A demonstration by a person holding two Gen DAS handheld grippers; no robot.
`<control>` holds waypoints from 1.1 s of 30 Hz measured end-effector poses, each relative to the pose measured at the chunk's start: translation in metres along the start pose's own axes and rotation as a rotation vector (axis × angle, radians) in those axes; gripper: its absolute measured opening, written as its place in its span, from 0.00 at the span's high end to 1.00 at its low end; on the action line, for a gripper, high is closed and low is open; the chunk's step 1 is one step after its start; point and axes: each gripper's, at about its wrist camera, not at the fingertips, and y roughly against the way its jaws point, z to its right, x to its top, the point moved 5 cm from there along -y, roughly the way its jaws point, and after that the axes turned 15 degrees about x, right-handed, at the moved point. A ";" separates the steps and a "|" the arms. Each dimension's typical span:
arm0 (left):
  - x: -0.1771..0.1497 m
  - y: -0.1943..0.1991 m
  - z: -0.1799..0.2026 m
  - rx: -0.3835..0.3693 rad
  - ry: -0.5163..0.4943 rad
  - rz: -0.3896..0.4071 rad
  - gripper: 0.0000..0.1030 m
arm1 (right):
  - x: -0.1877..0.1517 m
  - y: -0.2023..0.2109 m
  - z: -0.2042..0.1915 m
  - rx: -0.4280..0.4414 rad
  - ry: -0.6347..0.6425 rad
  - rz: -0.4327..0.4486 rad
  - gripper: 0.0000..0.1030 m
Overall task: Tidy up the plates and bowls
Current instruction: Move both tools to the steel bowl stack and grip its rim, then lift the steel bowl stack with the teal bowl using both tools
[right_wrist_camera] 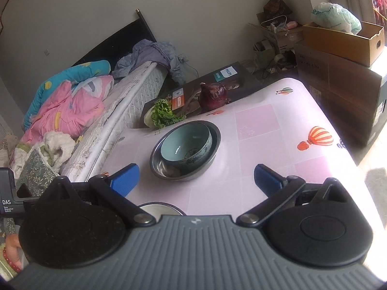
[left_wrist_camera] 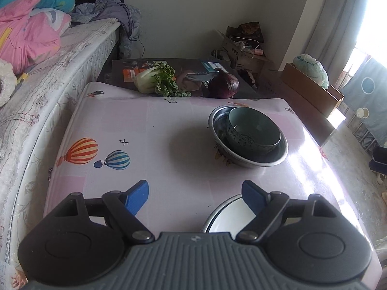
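On the far left I saw the bed (left_wrist_camera: 79, 55) with a pink quilt (left_wrist_camera: 26, 36) lying on it, just beside the tabletop (left_wrist_camera: 150, 130), which carried a pale cloth printed with hot-air balloons. My left tongs (left_wrist_camera: 194, 193) hung above the near part of this cloth with the blue pads spread wide, and nothing was between them. Under the right pad of these tongs a white plate (left_wrist_camera: 227, 217) with a metal rim lay on the tabletop, partly hidden. Further to the right and further from me stood the steel bowl (left_wrist_camera: 246, 162), and the green ceramic bowl (left_wrist_camera: 254, 130) sat inside it, against the far side. At the far edge, a leafy cabbage (left_wrist_camera: 157, 79) and a red onion (left_wrist_camera: 223, 85) lay on a dark printed box (left_wrist_camera: 135, 70). My right tongs (right_wrist_camera: 196, 177) were also spread wide and empty, near the steel bowl but not touching it.
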 end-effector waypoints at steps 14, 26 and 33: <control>0.061 -0.085 0.016 -0.082 0.074 -0.074 0.47 | 0.028 -0.126 0.069 0.001 -0.124 -0.254 0.32; 0.071 -0.135 0.050 -0.151 0.072 -0.185 0.76 | 0.030 -0.188 0.091 0.042 -0.173 -0.311 0.58; 0.068 -0.151 0.059 -0.133 0.062 -0.220 0.83 | 0.028 -0.190 0.106 0.046 -0.218 -0.307 0.70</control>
